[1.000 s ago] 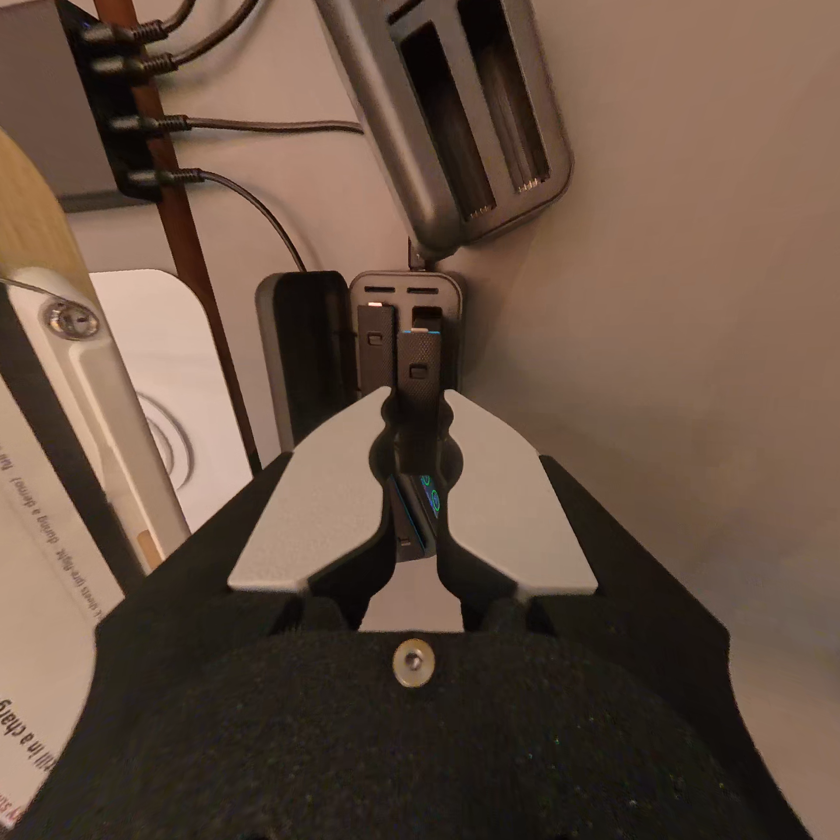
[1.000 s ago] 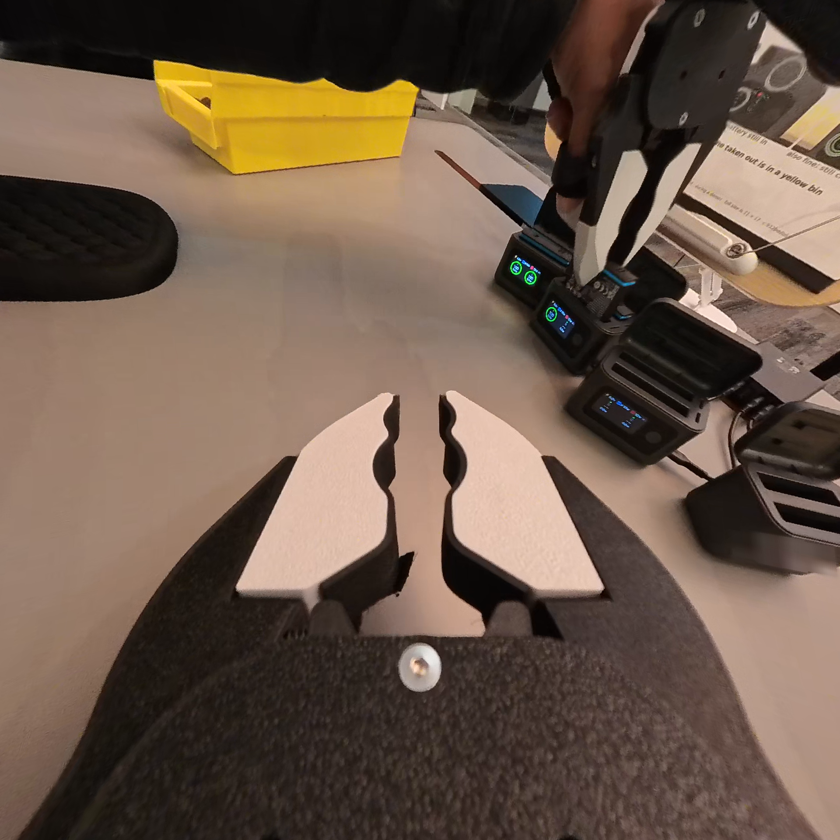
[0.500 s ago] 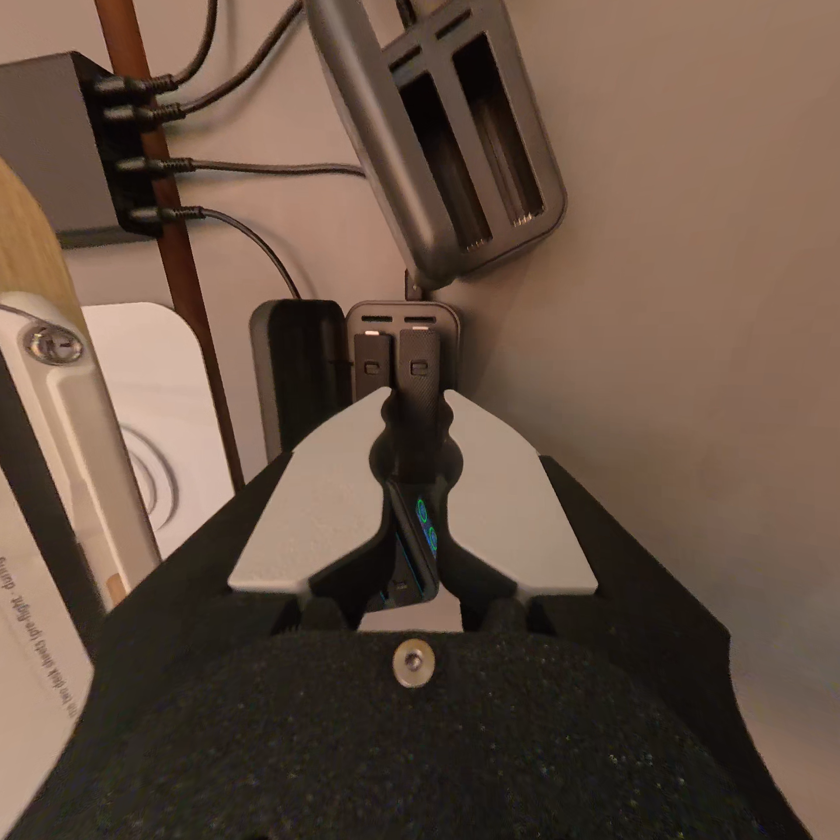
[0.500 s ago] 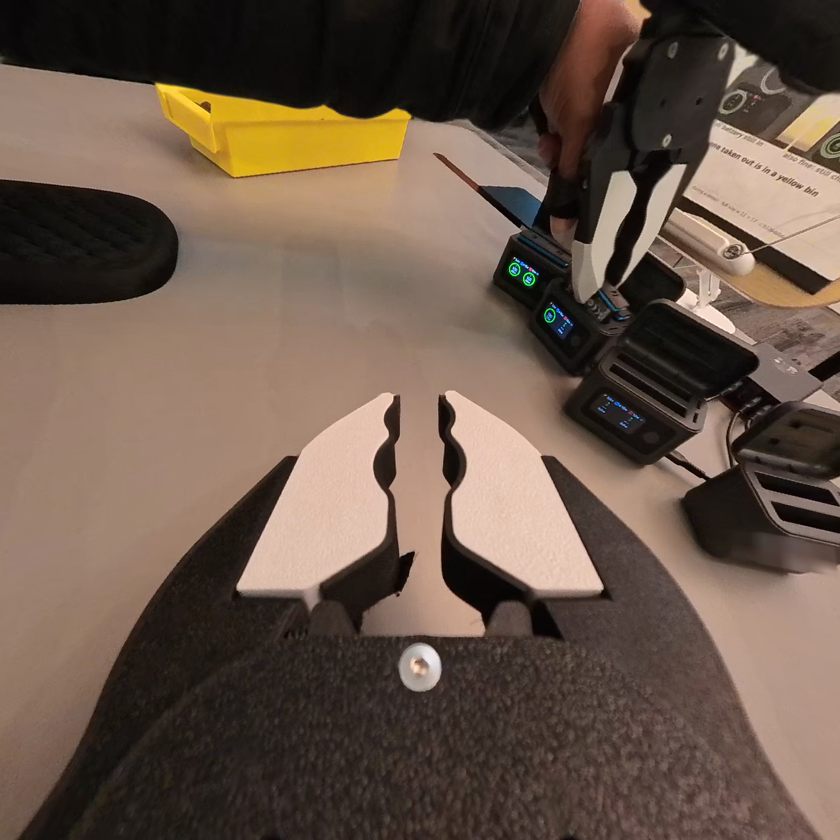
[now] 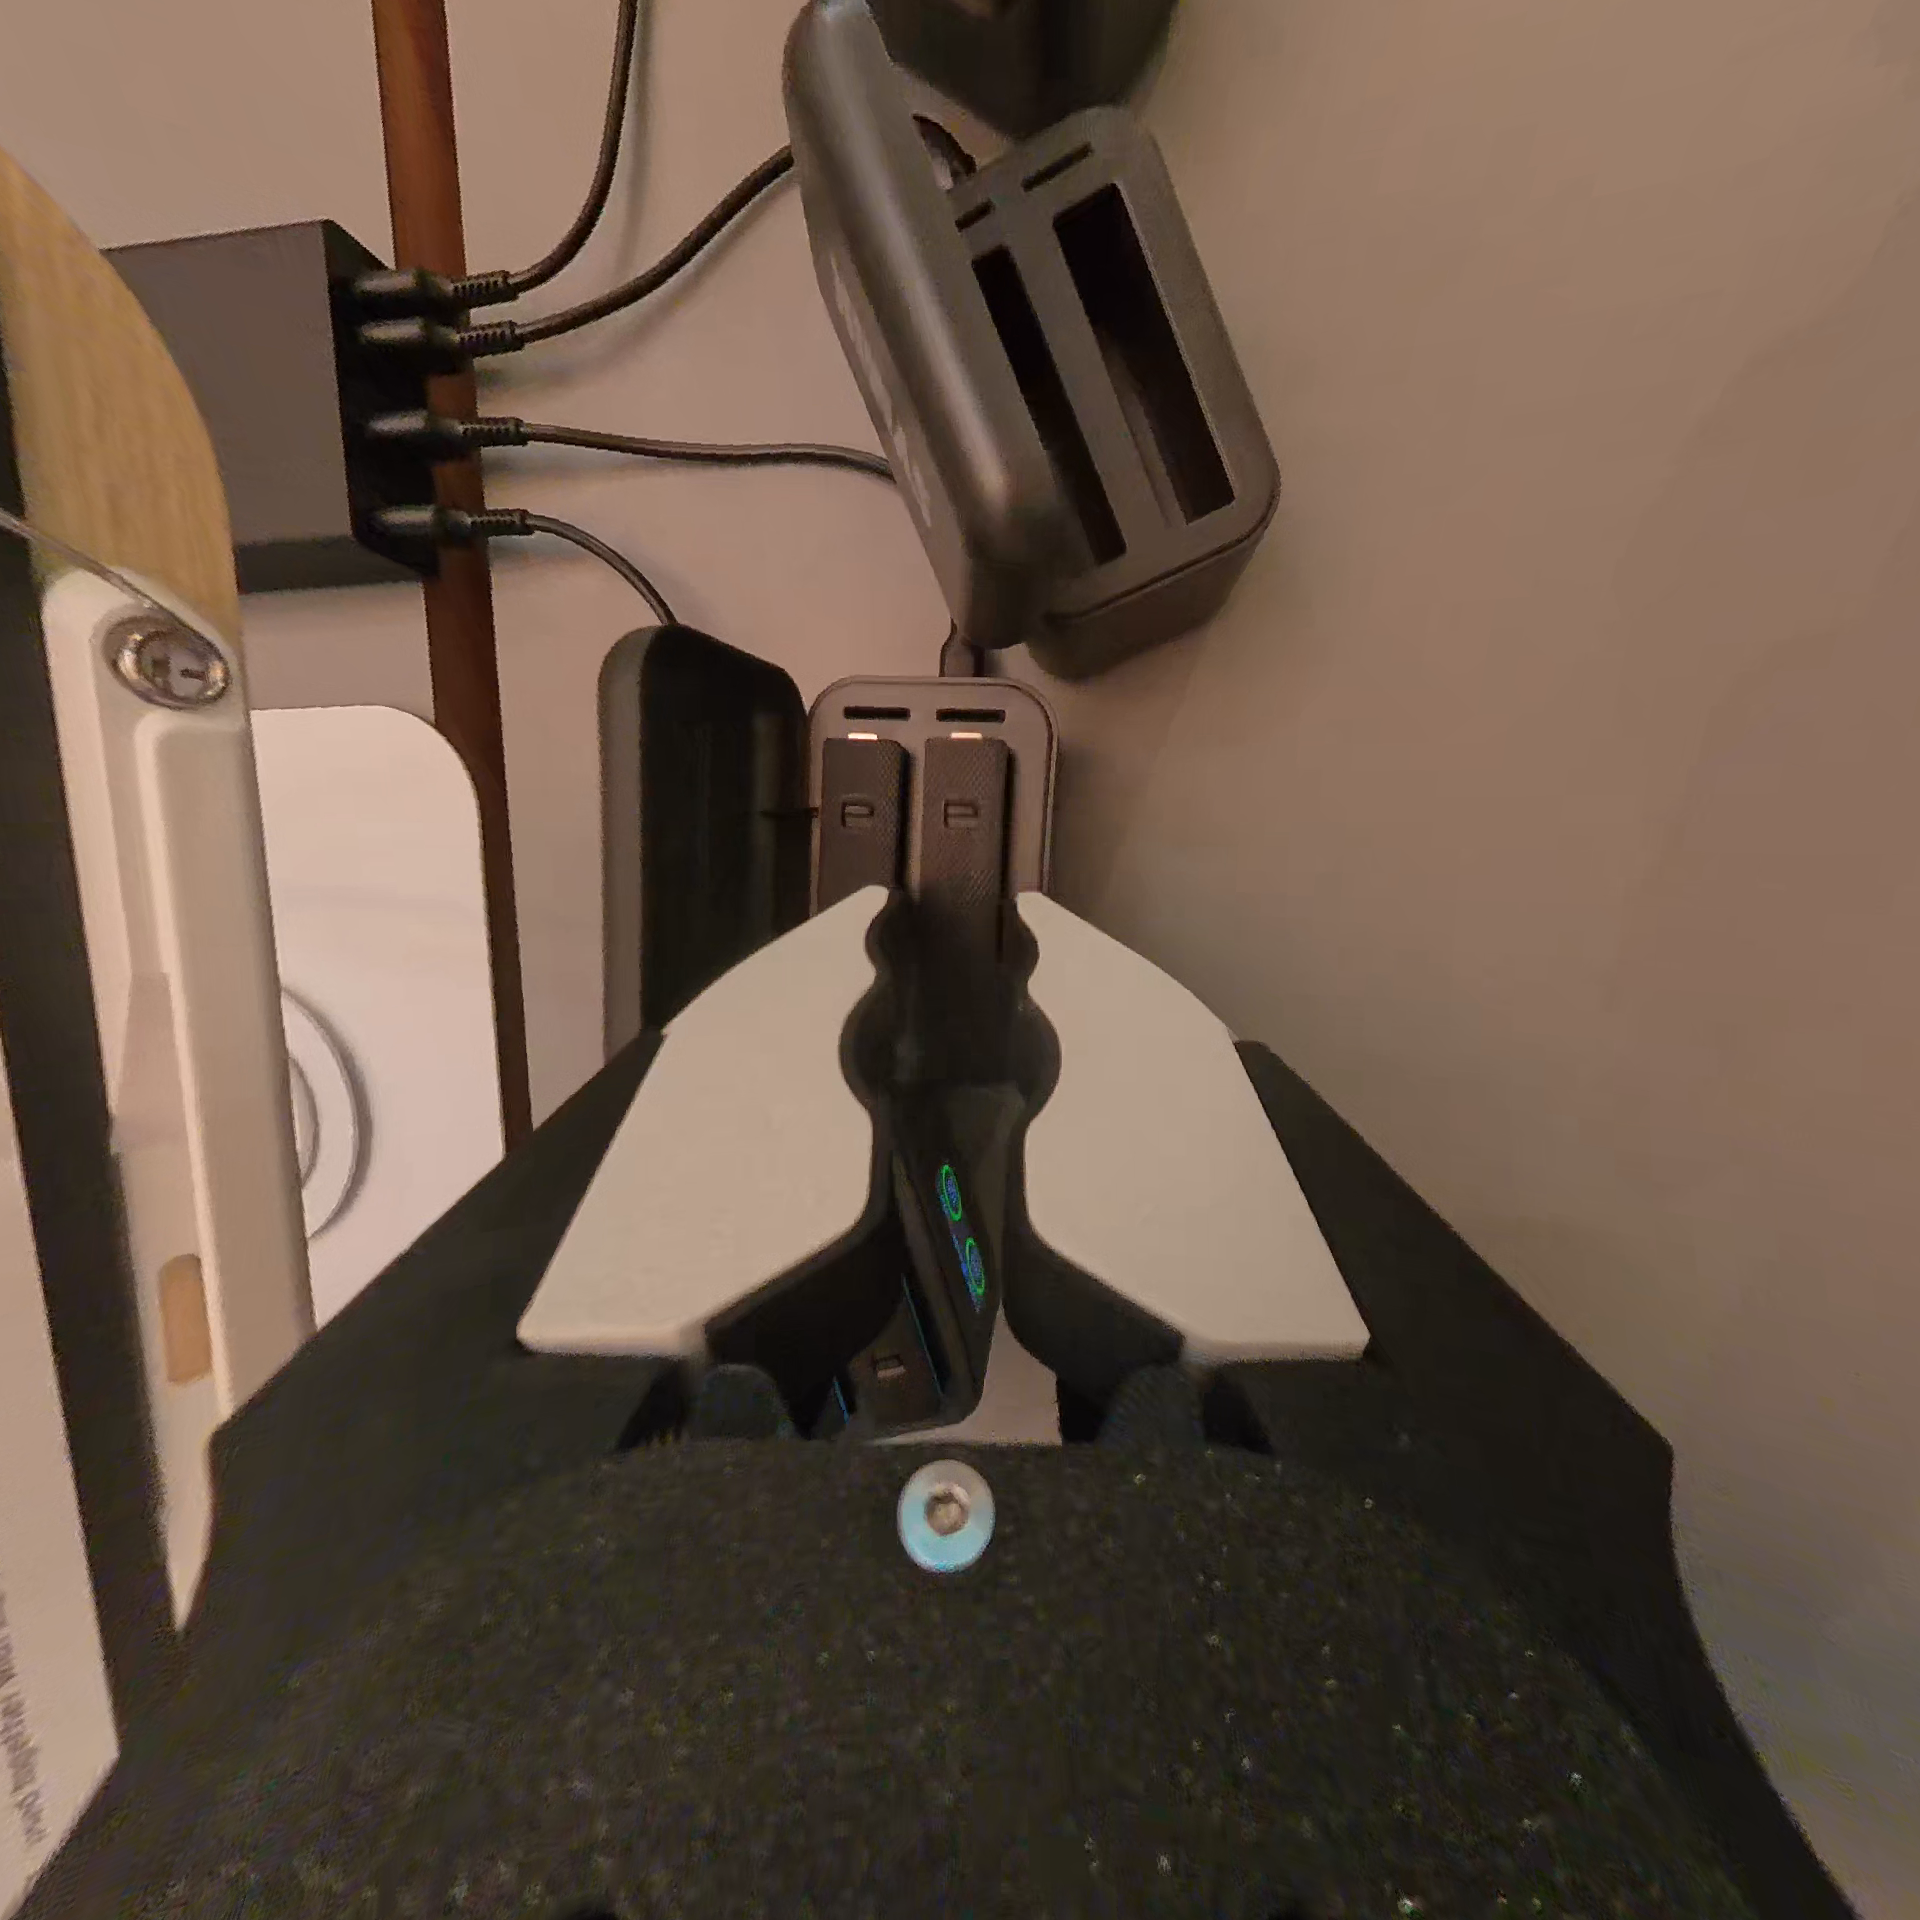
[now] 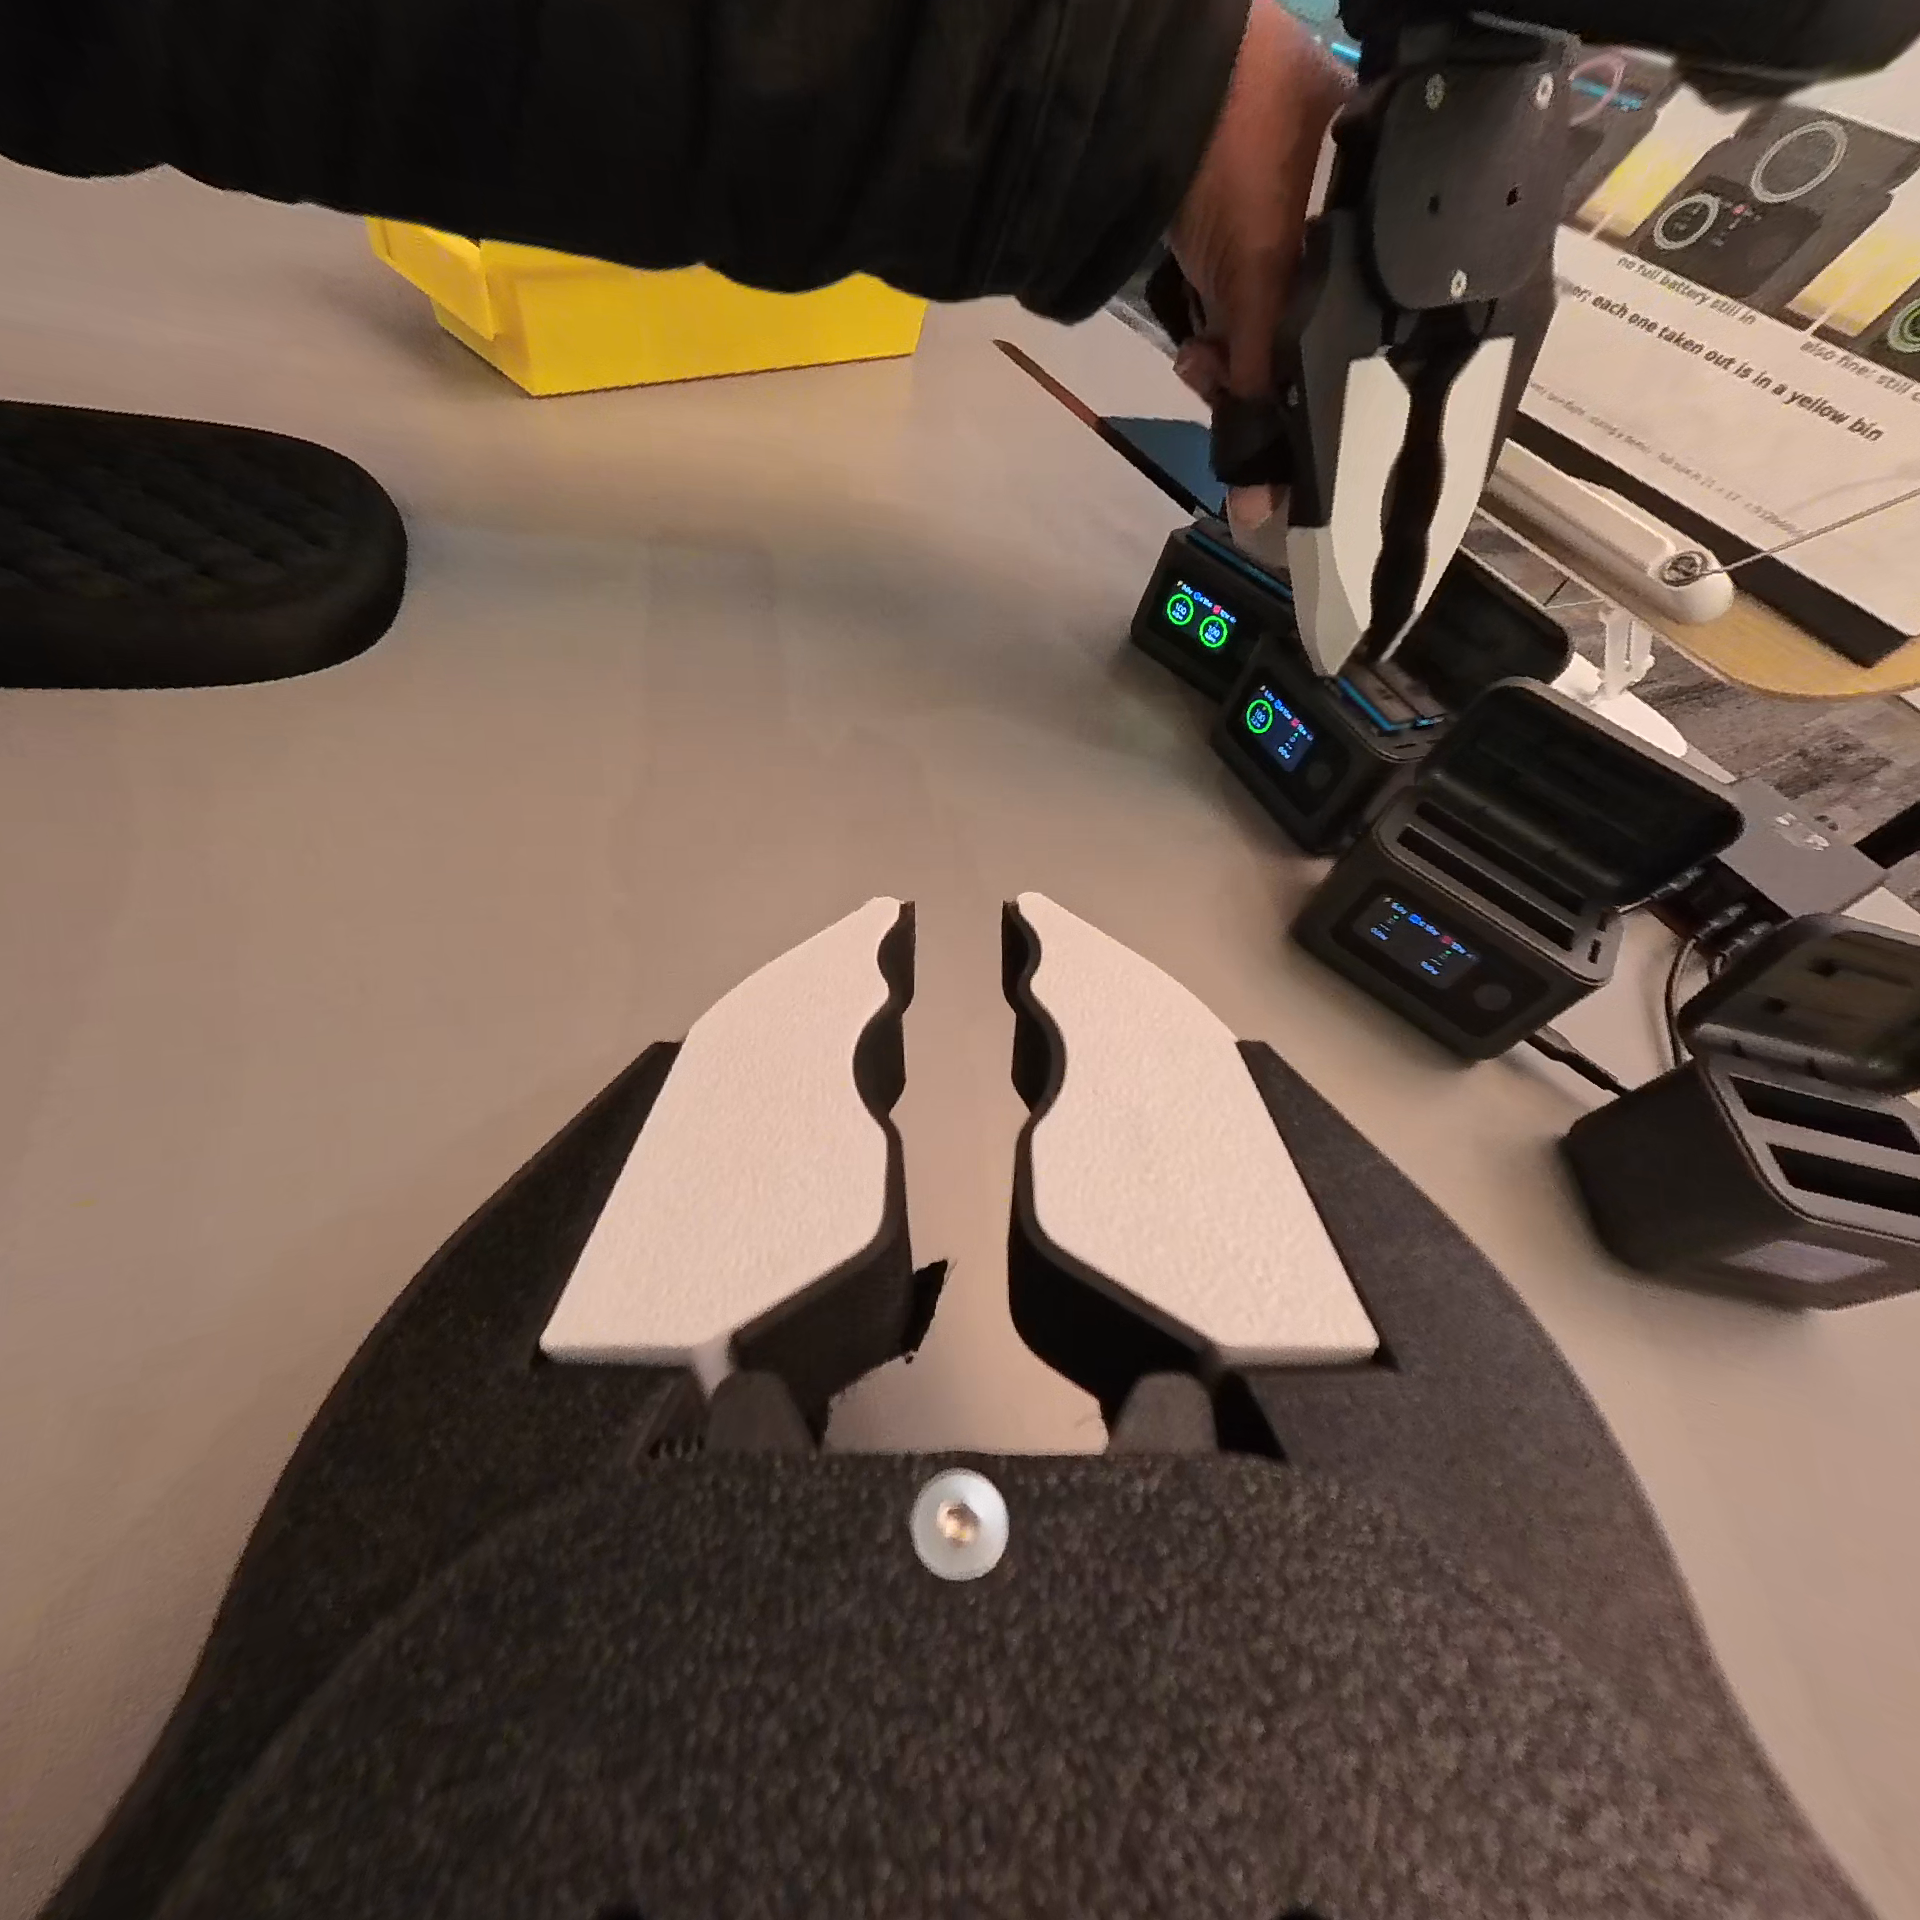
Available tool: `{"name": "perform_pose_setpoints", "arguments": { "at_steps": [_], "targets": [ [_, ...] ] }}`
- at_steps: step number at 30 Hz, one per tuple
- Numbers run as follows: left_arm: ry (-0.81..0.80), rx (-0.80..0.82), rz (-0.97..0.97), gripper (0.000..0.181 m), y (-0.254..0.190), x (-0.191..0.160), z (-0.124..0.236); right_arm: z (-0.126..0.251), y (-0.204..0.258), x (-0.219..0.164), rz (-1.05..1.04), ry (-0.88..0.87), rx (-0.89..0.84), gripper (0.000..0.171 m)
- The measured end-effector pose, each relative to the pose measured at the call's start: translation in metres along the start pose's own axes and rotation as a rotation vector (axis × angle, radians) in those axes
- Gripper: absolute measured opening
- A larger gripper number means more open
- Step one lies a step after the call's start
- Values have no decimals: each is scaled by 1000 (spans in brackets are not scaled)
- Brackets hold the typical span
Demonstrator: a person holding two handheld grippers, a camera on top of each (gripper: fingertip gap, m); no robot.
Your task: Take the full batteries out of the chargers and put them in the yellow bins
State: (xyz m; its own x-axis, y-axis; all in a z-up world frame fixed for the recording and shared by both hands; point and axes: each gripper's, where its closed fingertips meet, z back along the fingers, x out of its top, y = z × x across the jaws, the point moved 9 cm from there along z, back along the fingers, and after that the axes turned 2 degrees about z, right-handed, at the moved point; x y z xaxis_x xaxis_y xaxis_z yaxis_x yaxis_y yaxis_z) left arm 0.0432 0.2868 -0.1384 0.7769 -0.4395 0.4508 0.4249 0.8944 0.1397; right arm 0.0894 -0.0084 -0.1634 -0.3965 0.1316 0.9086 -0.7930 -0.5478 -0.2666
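Your left tongs (image 5: 948, 914) are clamped on a dark battery (image 5: 961, 821) standing in its charger (image 5: 1029, 790), beside a second battery (image 5: 858, 816). Your right tongs (image 6: 958, 906) hover slightly apart, holding nothing, above the table (image 6: 623, 748). The yellow bin (image 6: 665, 312) sits well beyond.

Printed sheet (image 6: 1714, 343), far right of the table: several lines of legible black lettering beside pictures.
Charger screens (image 6: 1195, 618): green rings enclosing figures, with captions too small to read.
Battery (image 5: 961, 821): one small embossed mark.
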Motion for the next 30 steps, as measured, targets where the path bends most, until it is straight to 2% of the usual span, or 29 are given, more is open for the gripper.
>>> {"name": "perform_pose_setpoints", "arguments": {
  "at_steps": [6, 11, 22, 30],
  "targets": [
    [-5, 26, -16, 18, -4, 4, 10, 0, 0, 0, 0, 0, 0, 16],
    [-8, 94, 3, 0, -5, 7, 9, 0, 0, 0, 1, 0, -1, 16],
    [39, 130, -15, 1, -9, 8, 0, 0, 0, 0, 0, 1, -3, 16],
    [-95, 171, -28, 2, -12, -6, -1, 0, -1, 0, -4, 1, -3, 15]
  ]
}}
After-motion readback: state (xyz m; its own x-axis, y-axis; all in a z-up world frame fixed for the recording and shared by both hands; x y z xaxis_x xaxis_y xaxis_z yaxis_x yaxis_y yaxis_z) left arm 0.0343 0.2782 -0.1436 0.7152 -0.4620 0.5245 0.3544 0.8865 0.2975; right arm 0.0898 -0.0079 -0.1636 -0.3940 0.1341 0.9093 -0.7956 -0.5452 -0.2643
